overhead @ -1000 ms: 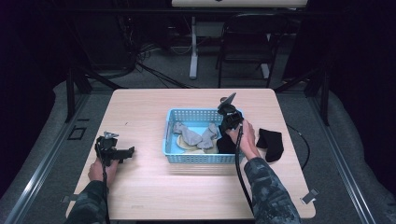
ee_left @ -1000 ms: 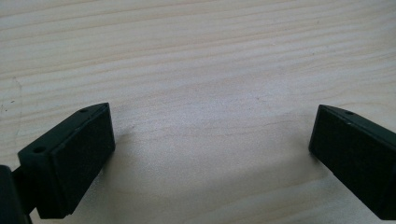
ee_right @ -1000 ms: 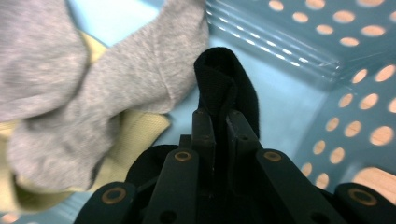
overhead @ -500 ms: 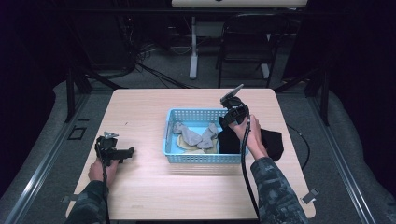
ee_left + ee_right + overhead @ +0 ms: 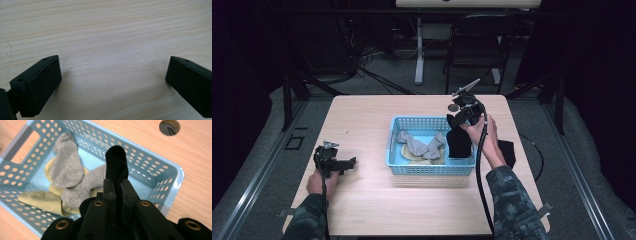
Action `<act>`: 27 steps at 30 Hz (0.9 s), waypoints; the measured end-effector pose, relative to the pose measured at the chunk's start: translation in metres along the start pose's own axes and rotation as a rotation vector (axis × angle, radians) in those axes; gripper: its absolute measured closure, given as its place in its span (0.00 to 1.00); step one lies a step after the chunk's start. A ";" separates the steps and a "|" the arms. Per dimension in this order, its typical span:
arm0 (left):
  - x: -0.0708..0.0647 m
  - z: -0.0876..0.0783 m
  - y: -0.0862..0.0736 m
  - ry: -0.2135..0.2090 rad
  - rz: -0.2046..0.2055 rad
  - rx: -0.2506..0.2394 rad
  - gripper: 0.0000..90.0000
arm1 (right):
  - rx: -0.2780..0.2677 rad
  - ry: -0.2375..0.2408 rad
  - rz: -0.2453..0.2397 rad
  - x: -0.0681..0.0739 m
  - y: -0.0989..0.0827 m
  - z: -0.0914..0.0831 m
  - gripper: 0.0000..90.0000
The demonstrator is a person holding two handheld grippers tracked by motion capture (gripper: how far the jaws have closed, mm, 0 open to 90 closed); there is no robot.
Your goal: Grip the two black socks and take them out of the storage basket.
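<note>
While the right tongs (image 5: pixel 460 120) are clamped tight on a black sock (image 5: pixel 458 142), that sock hangs over the right end of the blue basket (image 5: pixel 430 169), its lower part inside, just beside the grey socks (image 5: pixel 419 144) and the yellow cloth (image 5: pixel 45 201) on the basket's floor. Well to the left of the basket, the left tongs (image 5: pixel 343 164) rest on the desk (image 5: pixel 362 115), spread wide and holding nothing.
</note>
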State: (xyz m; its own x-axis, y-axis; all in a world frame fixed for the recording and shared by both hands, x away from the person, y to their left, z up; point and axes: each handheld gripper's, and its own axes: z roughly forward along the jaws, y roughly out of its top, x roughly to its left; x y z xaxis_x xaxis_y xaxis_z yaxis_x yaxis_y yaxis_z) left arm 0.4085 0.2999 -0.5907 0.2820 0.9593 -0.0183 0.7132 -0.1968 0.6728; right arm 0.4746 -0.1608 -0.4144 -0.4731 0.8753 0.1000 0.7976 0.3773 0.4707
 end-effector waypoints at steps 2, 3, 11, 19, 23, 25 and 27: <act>0.000 0.000 0.000 0.000 0.000 0.000 0.00 | -0.011 -0.004 -0.009 0.002 0.001 -0.006 0.94; 0.000 0.000 0.000 0.000 0.000 0.000 0.00 | -0.013 -0.008 -0.016 0.003 0.002 -0.009 0.94; 0.000 0.000 0.000 0.000 0.000 0.000 0.00 | -0.056 -0.008 -0.031 0.008 0.008 -0.034 0.94; 0.000 0.000 0.000 0.000 0.000 0.000 0.00 | -0.079 -0.019 -0.039 0.007 0.012 -0.056 0.94; 0.000 0.000 0.000 0.000 -0.001 0.000 0.00 | -0.092 -0.036 -0.045 0.003 0.010 -0.070 0.94; 0.000 0.000 0.000 0.000 0.000 0.000 0.00 | -0.100 -0.043 -0.043 0.001 0.009 -0.075 0.94; 0.000 0.000 0.000 0.000 0.000 0.000 0.00 | -0.104 -0.053 -0.039 -0.003 0.007 -0.080 0.94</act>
State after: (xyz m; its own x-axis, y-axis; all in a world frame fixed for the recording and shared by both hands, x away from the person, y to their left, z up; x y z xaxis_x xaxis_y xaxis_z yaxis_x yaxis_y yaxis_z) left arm 0.4085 0.2999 -0.5907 0.2817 0.9593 -0.0186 0.7133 -0.1964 0.6728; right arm 0.4517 -0.1849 -0.3410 -0.4802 0.8765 0.0345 0.7344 0.3802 0.5622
